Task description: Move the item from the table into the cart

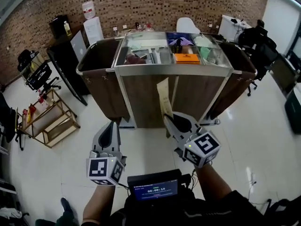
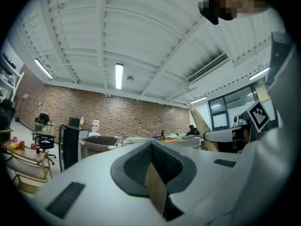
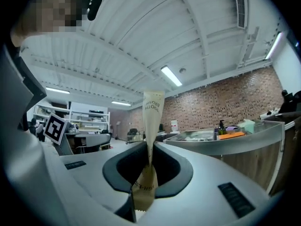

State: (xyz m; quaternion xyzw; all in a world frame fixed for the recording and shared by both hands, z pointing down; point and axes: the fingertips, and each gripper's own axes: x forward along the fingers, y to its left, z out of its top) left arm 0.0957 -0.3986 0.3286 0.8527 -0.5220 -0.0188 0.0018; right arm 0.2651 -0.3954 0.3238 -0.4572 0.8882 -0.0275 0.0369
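A tall beige paper toothbrush packet [image 1: 164, 98] stands upright out of my right gripper [image 1: 172, 120], whose jaws are shut on its lower end. In the right gripper view the packet [image 3: 152, 112] rises from between the pads of that gripper [image 3: 149, 161]. My left gripper [image 1: 111, 127] hovers beside it on the left, jaws together with nothing between them; the left gripper view shows it [image 2: 153, 147] closed. The housekeeping cart [image 1: 169, 70] stands straight ahead, its top tray holding several items, among them an orange box [image 1: 187, 58]. Brown bags hang at both its ends.
A low wooden rack [image 1: 49, 119] stands on the floor at left, with a black office chair [image 1: 40, 74] behind it. A black cabinet [image 1: 63, 55] and a water dispenser [image 1: 91, 22] stand against the brick wall. Desks and chairs [image 1: 254, 36] fill the right back.
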